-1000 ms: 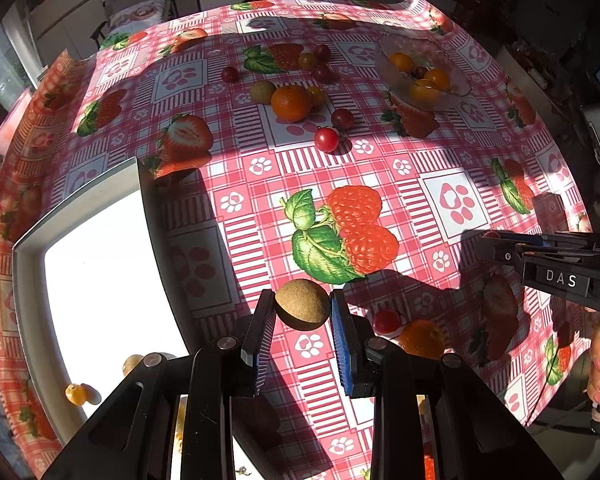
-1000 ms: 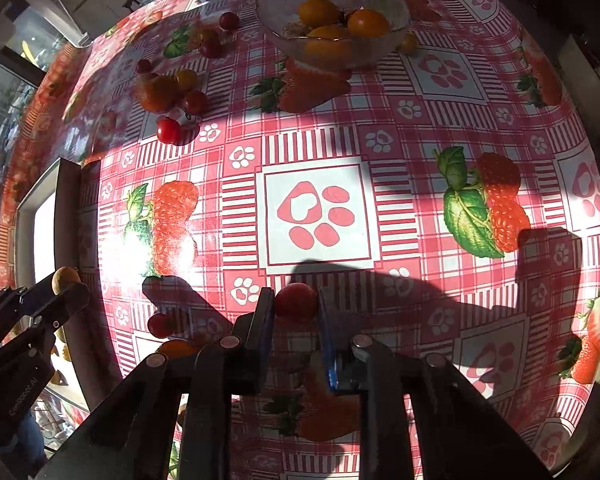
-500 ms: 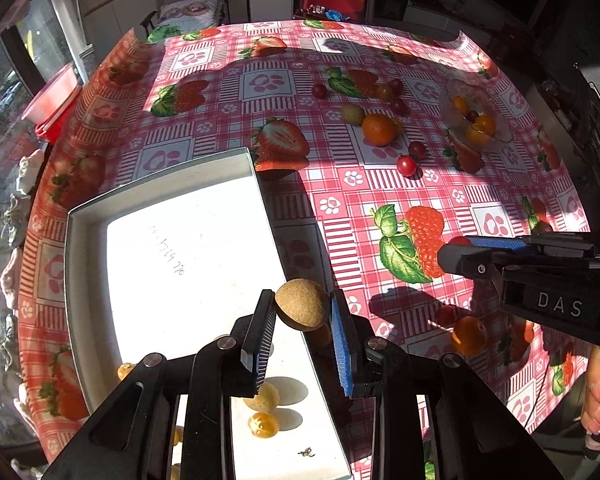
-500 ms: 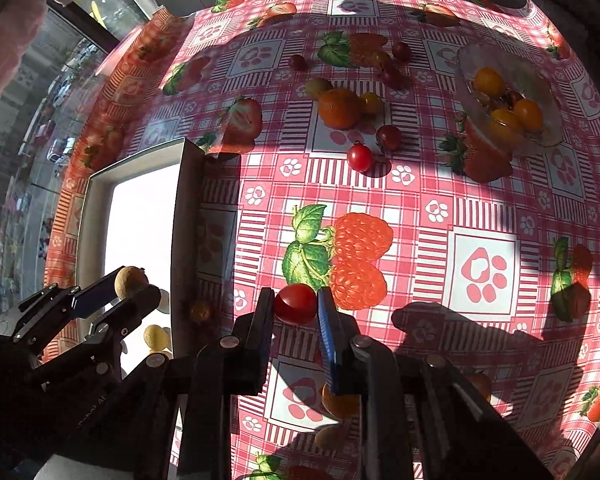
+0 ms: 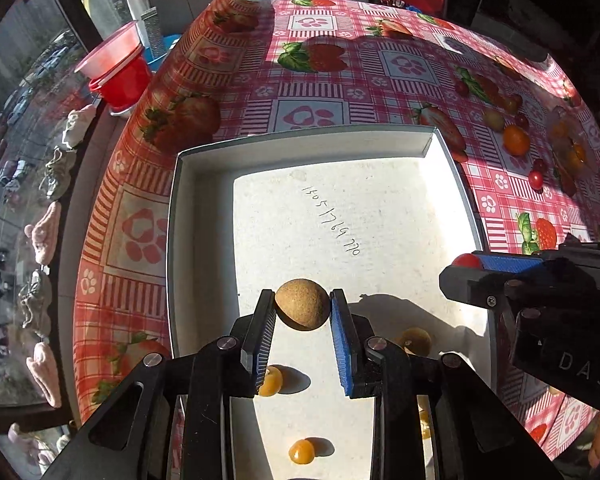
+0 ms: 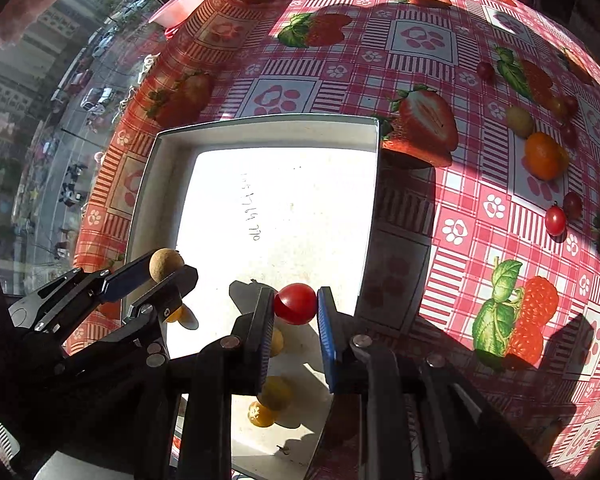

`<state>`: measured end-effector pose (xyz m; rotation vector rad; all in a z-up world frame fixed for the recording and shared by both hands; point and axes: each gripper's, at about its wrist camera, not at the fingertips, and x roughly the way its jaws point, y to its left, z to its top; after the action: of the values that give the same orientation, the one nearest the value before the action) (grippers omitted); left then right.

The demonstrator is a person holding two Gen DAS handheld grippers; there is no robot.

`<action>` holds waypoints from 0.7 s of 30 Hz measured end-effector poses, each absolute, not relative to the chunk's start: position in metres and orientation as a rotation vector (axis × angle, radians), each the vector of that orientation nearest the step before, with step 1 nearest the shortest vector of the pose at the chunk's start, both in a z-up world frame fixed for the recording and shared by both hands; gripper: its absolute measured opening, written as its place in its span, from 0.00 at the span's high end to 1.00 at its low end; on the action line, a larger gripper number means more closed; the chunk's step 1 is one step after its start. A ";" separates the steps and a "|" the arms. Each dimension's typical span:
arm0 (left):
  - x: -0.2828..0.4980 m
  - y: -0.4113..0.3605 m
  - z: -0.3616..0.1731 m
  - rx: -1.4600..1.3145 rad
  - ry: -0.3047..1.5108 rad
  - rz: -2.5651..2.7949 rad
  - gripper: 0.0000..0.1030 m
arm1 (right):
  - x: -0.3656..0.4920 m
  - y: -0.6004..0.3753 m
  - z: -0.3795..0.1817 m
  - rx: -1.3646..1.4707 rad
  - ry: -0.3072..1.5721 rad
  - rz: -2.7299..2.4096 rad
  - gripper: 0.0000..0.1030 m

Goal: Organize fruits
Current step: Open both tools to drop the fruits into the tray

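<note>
Nearest the left wrist camera, the left claw (image 5: 303, 314) is clamped on a round brown fruit (image 5: 302, 309), both pads pressed against its sides, held above the floor of the white tray (image 5: 204, 184). Below and beside this claw, small yellow fruits (image 5: 301, 450) lie on the tray floor, one partly hidden behind the left pad and another behind the right finger.

To the right, the right claw (image 6: 296, 305) is narrowed on a red cherry tomato (image 6: 296, 303), pads touching it on both sides. It hangs over the tray's near right part, close to the right wall. More yellow fruits sit on the tray floor under it.

Handwritten digits (image 5: 332, 220) run across the middle of the tray floor; the far half of the tray is bare and brightly sunlit.

Beyond the tray's right wall, on the table (image 6: 420, 40) with its red checked strawberry cloth, loose fruit lies well apart from the tray: an orange (image 6: 542, 155), a yellowish-green fruit (image 6: 520, 120), a cherry tomato (image 6: 555, 220) and several darker red ones.

Past the table's far left edge stands a red bucket (image 5: 120, 72).
</note>
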<state>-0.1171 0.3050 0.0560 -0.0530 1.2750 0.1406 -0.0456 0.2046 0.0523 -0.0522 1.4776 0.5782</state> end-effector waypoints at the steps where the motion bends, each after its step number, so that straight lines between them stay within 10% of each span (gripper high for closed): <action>1: -0.116 0.307 0.052 -0.053 1.283 0.145 0.72 | -0.046 0.210 0.048 -0.065 1.485 0.580 0.78; 11: -0.120 0.316 0.029 -0.054 1.349 0.168 0.71 | -0.050 0.229 0.019 -0.153 1.545 0.565 0.77; 14: -0.124 0.318 0.029 -0.034 1.342 0.203 0.41 | -0.051 0.230 0.019 -0.161 1.548 0.562 0.75; 21: -0.130 0.321 0.037 -0.036 1.328 0.202 0.37 | -0.046 0.227 0.033 -0.079 1.535 0.603 0.30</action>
<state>-0.1303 0.3212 0.0375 -0.0364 1.3281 0.2020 -0.0462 0.2275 0.0332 -0.0794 1.5352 0.6027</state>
